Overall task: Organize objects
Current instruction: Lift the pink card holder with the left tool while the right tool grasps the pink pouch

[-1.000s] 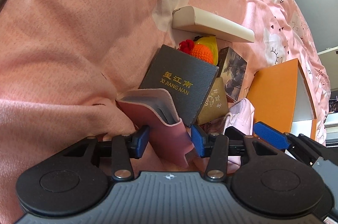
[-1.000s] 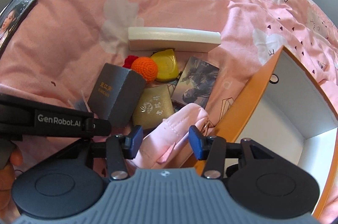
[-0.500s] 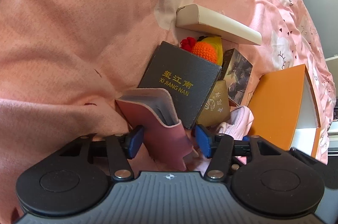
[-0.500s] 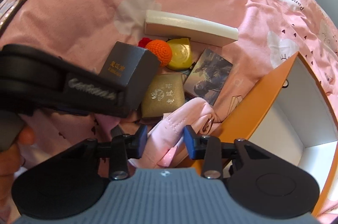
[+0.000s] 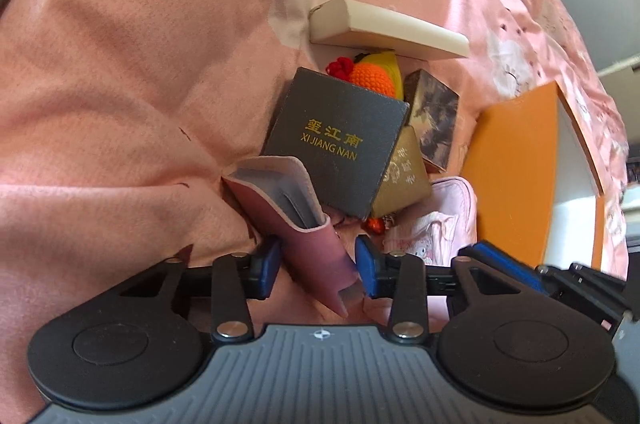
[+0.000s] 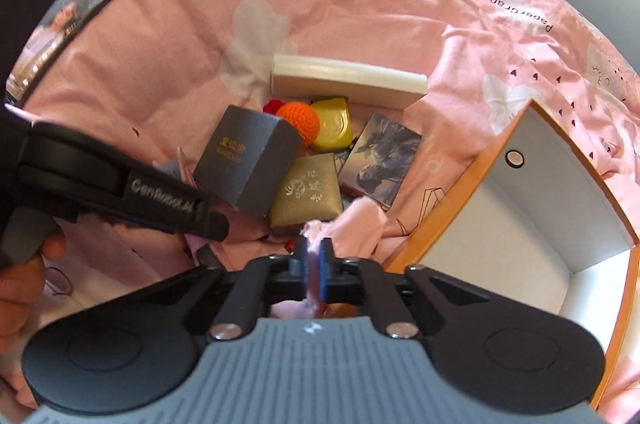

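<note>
A pile of small objects lies on a pink bedspread. My left gripper (image 5: 316, 266) is open, its blue pads on either side of a pink card holder (image 5: 296, 224) that leans on a grey box (image 5: 336, 148) marked XI JIANG NAN. My right gripper (image 6: 314, 270) is shut on a pale pink pouch (image 6: 352, 224); the pouch also shows in the left wrist view (image 5: 436, 224). An open orange box with a white inside (image 6: 540, 208) stands to the right of the pouch. The grey box (image 6: 248, 160) stands left of a gold box (image 6: 308, 190).
A long cream case (image 6: 348, 80), an orange crochet ball (image 6: 298, 118), a yellow tape measure (image 6: 332, 124) and a picture box (image 6: 380, 156) lie behind the pile. A phone (image 6: 60, 24) lies at the far left. The left gripper's body (image 6: 120, 184) crosses the right wrist view.
My right gripper has shut on the pink pouch and lifted its edge. My left gripper has stayed open around the card holder and shifted slightly.
</note>
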`<state>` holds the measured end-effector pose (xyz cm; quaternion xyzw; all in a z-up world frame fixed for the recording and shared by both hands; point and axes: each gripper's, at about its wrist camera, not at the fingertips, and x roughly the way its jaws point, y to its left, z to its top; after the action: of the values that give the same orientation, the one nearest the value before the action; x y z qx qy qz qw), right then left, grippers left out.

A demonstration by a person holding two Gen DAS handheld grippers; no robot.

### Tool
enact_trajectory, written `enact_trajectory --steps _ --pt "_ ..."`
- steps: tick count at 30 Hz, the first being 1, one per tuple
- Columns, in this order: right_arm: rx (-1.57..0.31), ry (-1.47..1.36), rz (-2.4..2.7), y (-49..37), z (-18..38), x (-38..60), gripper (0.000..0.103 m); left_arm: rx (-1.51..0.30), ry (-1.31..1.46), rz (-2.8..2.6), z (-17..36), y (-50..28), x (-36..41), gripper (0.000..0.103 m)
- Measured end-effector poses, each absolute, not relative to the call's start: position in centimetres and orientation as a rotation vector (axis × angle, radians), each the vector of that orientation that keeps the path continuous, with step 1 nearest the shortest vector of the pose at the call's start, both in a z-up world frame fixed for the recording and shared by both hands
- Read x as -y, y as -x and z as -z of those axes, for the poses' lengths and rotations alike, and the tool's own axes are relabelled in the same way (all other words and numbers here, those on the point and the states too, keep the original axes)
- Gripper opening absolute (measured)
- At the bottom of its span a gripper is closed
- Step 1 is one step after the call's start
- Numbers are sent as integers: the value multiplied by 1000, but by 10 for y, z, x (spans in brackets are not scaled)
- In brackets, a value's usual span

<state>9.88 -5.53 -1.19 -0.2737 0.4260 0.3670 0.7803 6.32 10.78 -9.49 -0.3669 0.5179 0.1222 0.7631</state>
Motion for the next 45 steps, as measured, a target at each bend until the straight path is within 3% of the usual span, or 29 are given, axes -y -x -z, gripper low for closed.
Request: enact_trajectory --steps 5,10,14,22,29,35,45 --pt "-918 530 -784 -98 3 66 0 -1107 612 -175 75 -56 -99 35" --pt "-970 457 -753 -111 4 64 8 -1045 424 -78 48 -52 -84 28" --pt "-1007 419 -756 -118 9 58 30 -1043 414 -63 47 -60 -89 28" --pt "-1041 529 -693 -123 25 33 50 -1059 501 -145 64 -61 -121 28" --pt "-1016 766 -650 -120 47 9 49 -1046 513 -157 71 -61 -127 31" --pt "-998 803 -631 -119 48 11 30 -1029 517 -180 80 -63 -127 34" --pt "-854 692 -667 -88 10 41 25 -1011 397 -84 48 -50 -112 23"
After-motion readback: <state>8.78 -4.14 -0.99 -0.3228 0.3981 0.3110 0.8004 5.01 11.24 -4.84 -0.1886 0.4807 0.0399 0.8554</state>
